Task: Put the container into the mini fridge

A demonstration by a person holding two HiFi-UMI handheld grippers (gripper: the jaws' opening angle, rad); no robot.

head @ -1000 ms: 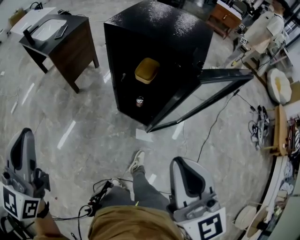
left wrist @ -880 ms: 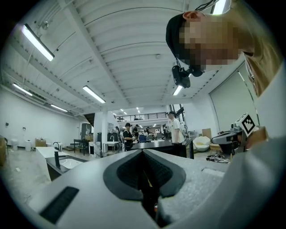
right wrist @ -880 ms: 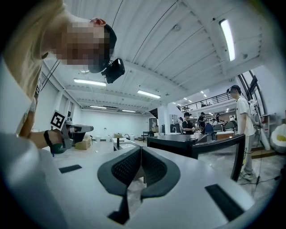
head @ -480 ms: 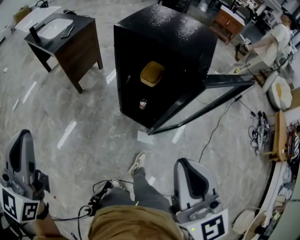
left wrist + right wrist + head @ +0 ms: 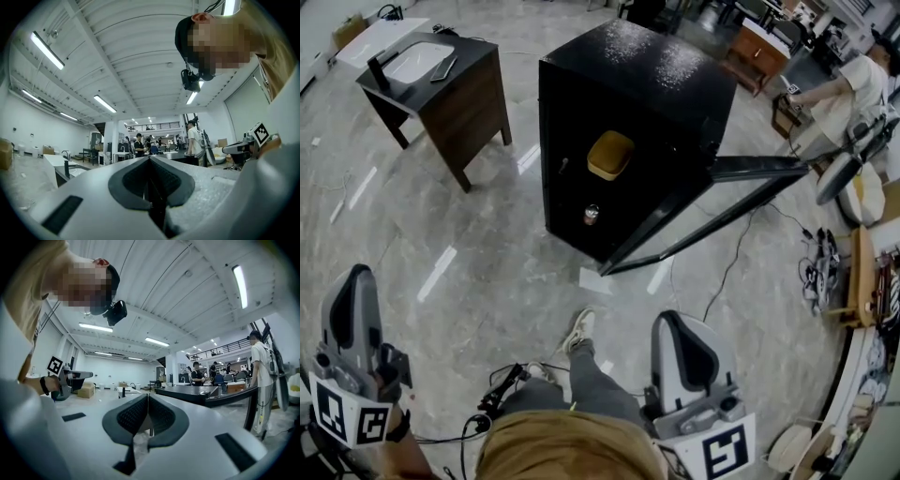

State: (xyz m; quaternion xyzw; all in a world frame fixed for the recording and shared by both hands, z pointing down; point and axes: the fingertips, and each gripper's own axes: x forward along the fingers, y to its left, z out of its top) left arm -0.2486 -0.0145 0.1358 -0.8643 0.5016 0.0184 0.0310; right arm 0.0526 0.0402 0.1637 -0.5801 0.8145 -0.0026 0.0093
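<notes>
The black mini fridge [image 5: 647,84] stands on the floor with its glass door [image 5: 722,202] swung open to the right. A yellow container [image 5: 610,155] sits on the upper shelf inside, and a small can [image 5: 592,215] stands on the level below. My left gripper [image 5: 356,274] is low at the left and my right gripper [image 5: 673,319] low at the right, both well short of the fridge. Each is shut with nothing between its jaws. In the left gripper view the left gripper [image 5: 150,159] points level across the room. The right gripper [image 5: 147,397] does the same in its own view.
A dark wooden stand [image 5: 441,80] with a white basin is left of the fridge. A power cable [image 5: 731,253] runs from the fridge, a white paper [image 5: 595,279] lies before it, and cables [image 5: 502,394] lie by my shoe [image 5: 577,328]. A person [image 5: 853,84] sits far right.
The head view has shifted, so the fridge and the stand sit a little further right and lower in the picture. Both grippers stay shut and low near my body.
</notes>
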